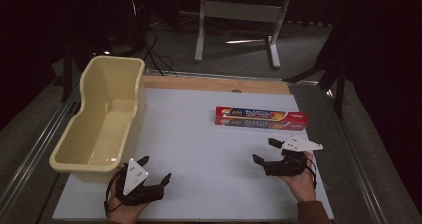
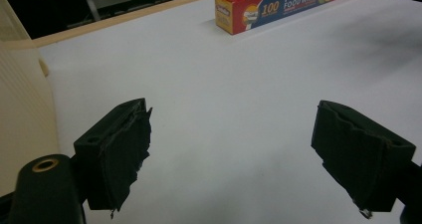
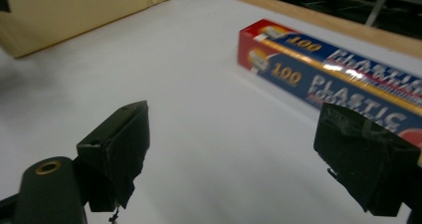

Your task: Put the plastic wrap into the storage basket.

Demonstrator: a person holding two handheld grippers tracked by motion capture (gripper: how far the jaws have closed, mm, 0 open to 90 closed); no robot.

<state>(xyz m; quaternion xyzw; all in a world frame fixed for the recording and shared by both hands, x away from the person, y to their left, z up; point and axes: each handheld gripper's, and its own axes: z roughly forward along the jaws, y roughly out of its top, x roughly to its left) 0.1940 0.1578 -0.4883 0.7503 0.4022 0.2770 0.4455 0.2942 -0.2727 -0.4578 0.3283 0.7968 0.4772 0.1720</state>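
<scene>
Lying just beyond wide-open, empty right tool (image 1: 266, 153): plastic wrap box (image 1: 260, 118), not touching.

The left gripper (image 2: 231, 154) hangs over the white counter (image 2: 239, 99) with its two black jaws spread wide and only bare surface between them. Far ahead, near the counter's back edge, lies a red and blue plastic wrap box (image 2: 283, 5). At the left edge a cream tub (image 2: 22, 114) wall rises beside the left jaw
</scene>
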